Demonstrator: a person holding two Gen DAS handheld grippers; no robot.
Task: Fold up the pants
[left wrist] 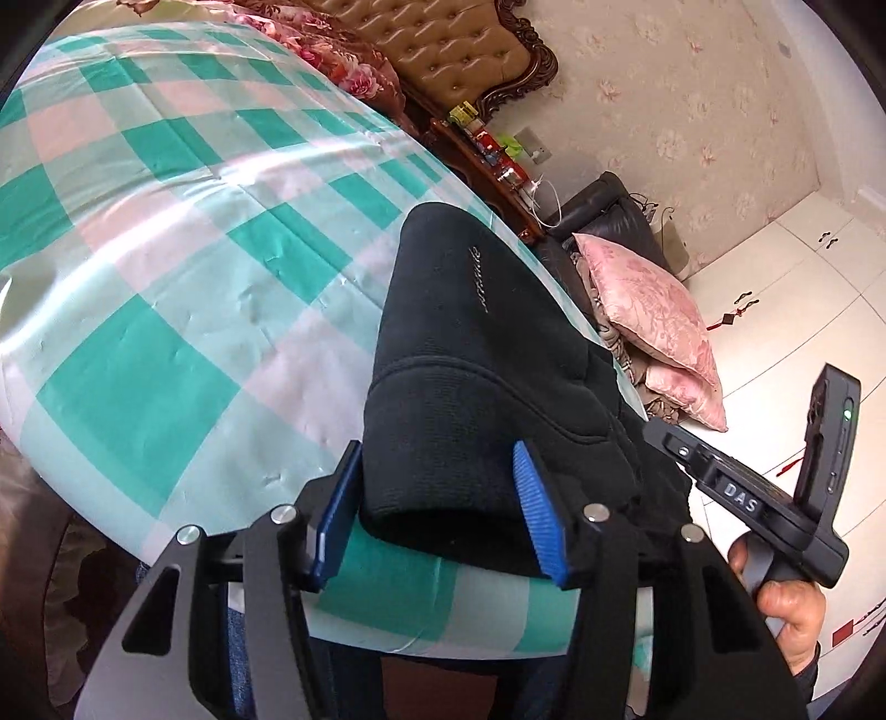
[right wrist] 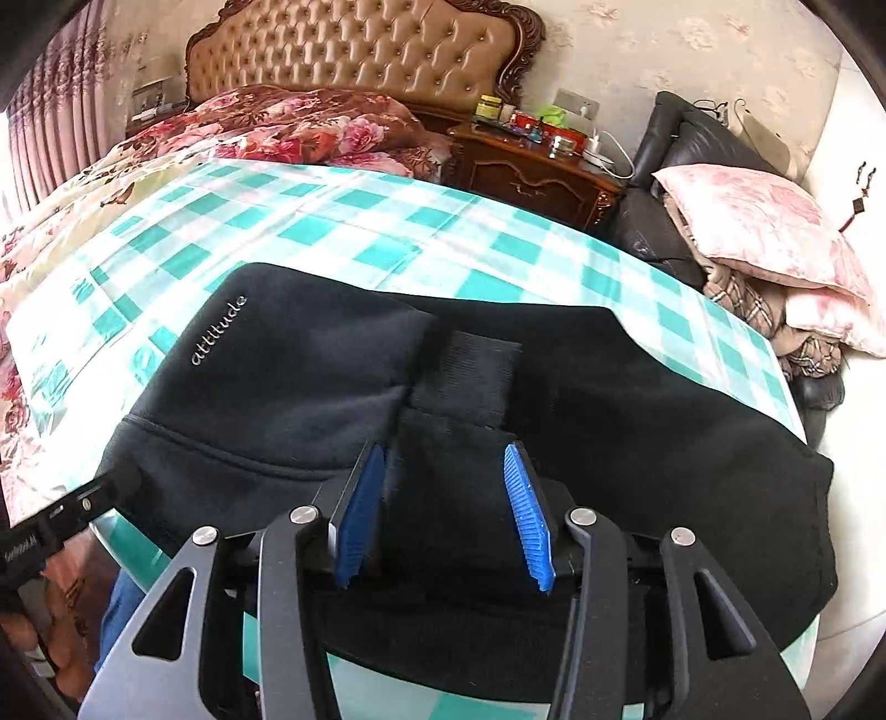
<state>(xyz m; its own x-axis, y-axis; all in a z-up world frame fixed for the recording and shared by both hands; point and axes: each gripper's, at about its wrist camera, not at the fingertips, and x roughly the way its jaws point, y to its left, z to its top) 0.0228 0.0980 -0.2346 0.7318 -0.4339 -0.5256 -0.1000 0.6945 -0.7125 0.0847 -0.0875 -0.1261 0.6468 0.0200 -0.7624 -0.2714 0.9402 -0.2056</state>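
Note:
Black fleece pants (right wrist: 310, 387) with the word "attitude" on them lie folded on the bed's green and white check cover (right wrist: 332, 221), near its front edge. They also show in the left wrist view (left wrist: 476, 354). My left gripper (left wrist: 437, 515) is open, its blue pads on either side of the near left end of the pants. My right gripper (right wrist: 443, 515) is open over the near middle of the pants, where the ribbed waistband (right wrist: 482, 376) shows. The right gripper's body (left wrist: 775, 498) shows in the left wrist view, held by a hand.
A flowered quilt (right wrist: 288, 127) and a tufted headboard (right wrist: 354, 50) are at the far end of the bed. A wooden nightstand (right wrist: 531, 171) with small items, a black chair (right wrist: 681, 183) and pink pillows (right wrist: 758, 221) stand to the right. White floor (left wrist: 786, 310) lies beyond the bed.

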